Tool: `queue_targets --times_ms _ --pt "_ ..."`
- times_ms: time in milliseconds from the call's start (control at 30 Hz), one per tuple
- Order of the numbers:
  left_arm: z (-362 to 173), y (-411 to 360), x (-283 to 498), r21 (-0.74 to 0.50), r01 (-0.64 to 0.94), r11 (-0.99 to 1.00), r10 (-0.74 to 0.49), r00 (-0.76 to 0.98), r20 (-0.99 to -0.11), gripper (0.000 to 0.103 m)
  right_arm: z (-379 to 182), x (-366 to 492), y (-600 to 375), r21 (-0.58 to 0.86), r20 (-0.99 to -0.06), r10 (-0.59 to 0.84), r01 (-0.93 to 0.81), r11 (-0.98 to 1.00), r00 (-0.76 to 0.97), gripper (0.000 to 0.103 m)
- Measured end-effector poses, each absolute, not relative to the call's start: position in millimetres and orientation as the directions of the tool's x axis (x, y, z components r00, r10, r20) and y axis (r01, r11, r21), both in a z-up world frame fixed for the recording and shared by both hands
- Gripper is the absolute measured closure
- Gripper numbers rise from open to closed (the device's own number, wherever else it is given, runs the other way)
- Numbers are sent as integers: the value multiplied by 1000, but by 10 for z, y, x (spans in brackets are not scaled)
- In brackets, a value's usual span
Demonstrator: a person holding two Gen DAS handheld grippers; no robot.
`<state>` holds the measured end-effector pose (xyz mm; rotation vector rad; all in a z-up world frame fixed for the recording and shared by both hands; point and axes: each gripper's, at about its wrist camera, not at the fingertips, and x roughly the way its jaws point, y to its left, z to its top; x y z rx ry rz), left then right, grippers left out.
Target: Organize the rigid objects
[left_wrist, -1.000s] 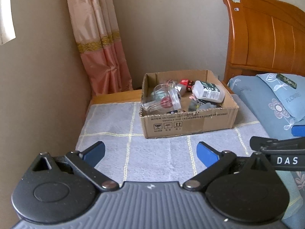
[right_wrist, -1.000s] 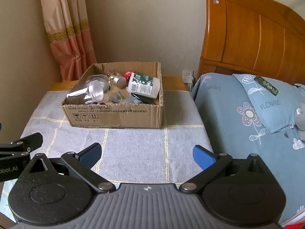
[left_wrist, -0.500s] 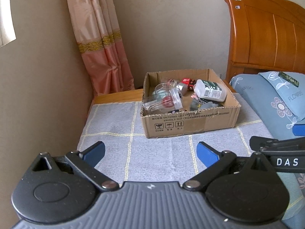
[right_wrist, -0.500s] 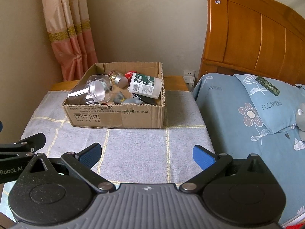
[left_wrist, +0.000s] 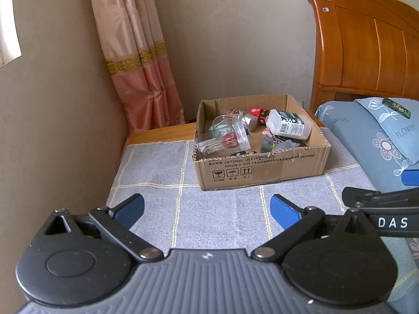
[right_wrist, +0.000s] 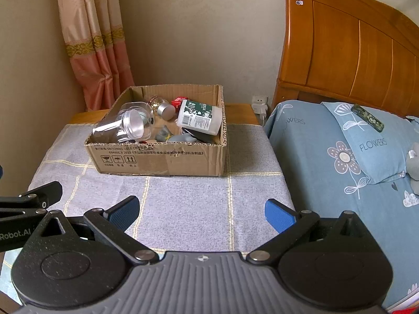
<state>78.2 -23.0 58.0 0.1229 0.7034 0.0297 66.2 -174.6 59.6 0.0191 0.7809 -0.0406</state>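
I hold both the left gripper (left_wrist: 207,209) and right gripper (right_wrist: 201,210) spread wide and empty, low in frame. The clear jar (right_wrist: 125,127) lies at centre in the cardboard box (right_wrist: 162,159): light, rigid, slippery; I'd pinch its ribbed lid.

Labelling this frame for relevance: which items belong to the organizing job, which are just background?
Job:
- cardboard box
- clear jar
- white bottle
- silver-capped item
- left tongs and right tongs, both open, empty

Background:
- curtain
- headboard
- pillow
- wall charger

Matt corrugated cardboard box (left_wrist: 262,167) on woven cloth (left_wrist: 157,167); glossy wooden headboard (right_wrist: 353,52).
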Motion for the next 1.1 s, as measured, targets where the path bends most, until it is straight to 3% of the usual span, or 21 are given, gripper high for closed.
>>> queue_targets --times_ms 1100 --pt "590 -229 802 137 11 991 79 765 -639 1 611 671 -1719 -1 -703 -35 49 999 710 0"
